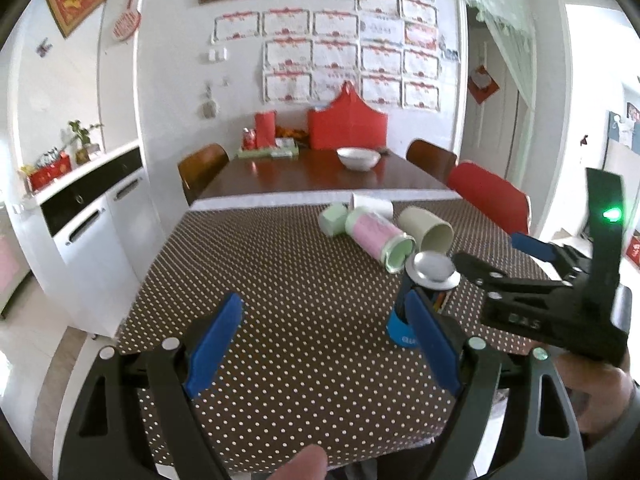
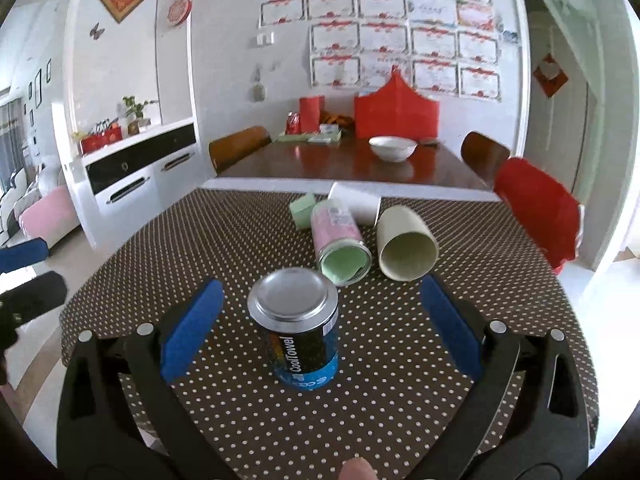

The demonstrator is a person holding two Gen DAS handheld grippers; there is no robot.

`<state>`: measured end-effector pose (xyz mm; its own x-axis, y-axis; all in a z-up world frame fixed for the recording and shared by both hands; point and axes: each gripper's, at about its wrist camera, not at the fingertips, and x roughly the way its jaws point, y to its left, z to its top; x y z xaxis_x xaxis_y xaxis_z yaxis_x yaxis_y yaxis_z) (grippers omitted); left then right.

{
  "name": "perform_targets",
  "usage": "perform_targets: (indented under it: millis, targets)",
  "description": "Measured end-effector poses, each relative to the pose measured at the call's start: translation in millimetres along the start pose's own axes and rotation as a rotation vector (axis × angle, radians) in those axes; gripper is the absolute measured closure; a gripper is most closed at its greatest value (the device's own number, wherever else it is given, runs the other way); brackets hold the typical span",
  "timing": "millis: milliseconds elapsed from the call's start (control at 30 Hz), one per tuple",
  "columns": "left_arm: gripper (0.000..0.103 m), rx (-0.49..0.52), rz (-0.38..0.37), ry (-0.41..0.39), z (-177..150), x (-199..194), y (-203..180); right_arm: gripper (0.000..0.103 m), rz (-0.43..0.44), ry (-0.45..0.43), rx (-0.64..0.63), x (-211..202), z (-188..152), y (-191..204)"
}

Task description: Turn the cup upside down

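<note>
A black and blue can-shaped cup (image 2: 301, 330) marked "CoolTowel" stands on the dotted tablecloth with its silver metal end up. My right gripper (image 2: 320, 312) is open, its blue pads on either side of the cup and not touching it. In the left wrist view the same cup (image 1: 426, 292) stands just behind my left gripper's right pad. My left gripper (image 1: 324, 320) is open and empty over the cloth. The right gripper (image 1: 496, 256) comes in from the right in that view.
Several cups lie on their sides behind the can: a pink and green one (image 2: 340, 236), a cream one (image 2: 404, 240), a white one (image 2: 356, 202) and a small green one (image 2: 303, 210). A wooden table (image 2: 340, 168) with a white bowl (image 2: 392, 147) and a red chair (image 2: 536, 212) stand beyond.
</note>
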<state>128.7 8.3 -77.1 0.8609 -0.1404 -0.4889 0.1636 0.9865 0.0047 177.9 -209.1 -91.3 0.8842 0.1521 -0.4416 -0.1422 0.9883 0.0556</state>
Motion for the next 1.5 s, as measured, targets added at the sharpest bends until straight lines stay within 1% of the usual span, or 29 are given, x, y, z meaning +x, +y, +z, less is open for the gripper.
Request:
perform_targets:
  millis: [133,233,433,567,767,867,1100,1500]
  targets:
    - [0.020,-0.010,0.040,-0.060,2,-18,-2,0.006,-0.018,-0.048,0.006,-32,6,7]
    - [0.020,-0.021,0.066,-0.088,3,-31,-1,0.006,-0.022,-0.073,0.027,-57,9,10]
    - [0.020,-0.022,0.093,-0.135,2,-58,-2,0.006,-0.044,-0.118,0.064,-100,7,16]
    - [0.020,-0.022,0.108,-0.172,-2,-79,-4,0.006,-0.089,-0.153,0.073,-128,3,22]
    - [0.020,-0.020,0.134,-0.219,-6,-104,-11,0.006,-0.128,-0.184,0.076,-158,-3,33]
    - [0.020,-0.037,0.134,-0.239,-8,-117,-9,0.006,-0.140,-0.196,0.081,-166,-10,38]
    - [0.019,-0.057,0.144,-0.272,-14,-139,-4,0.006,-0.128,-0.205,0.074,-171,-12,47]
    - [0.019,-0.060,0.149,-0.275,-18,-146,0,0.006,-0.125,-0.198,0.070,-171,-14,50]
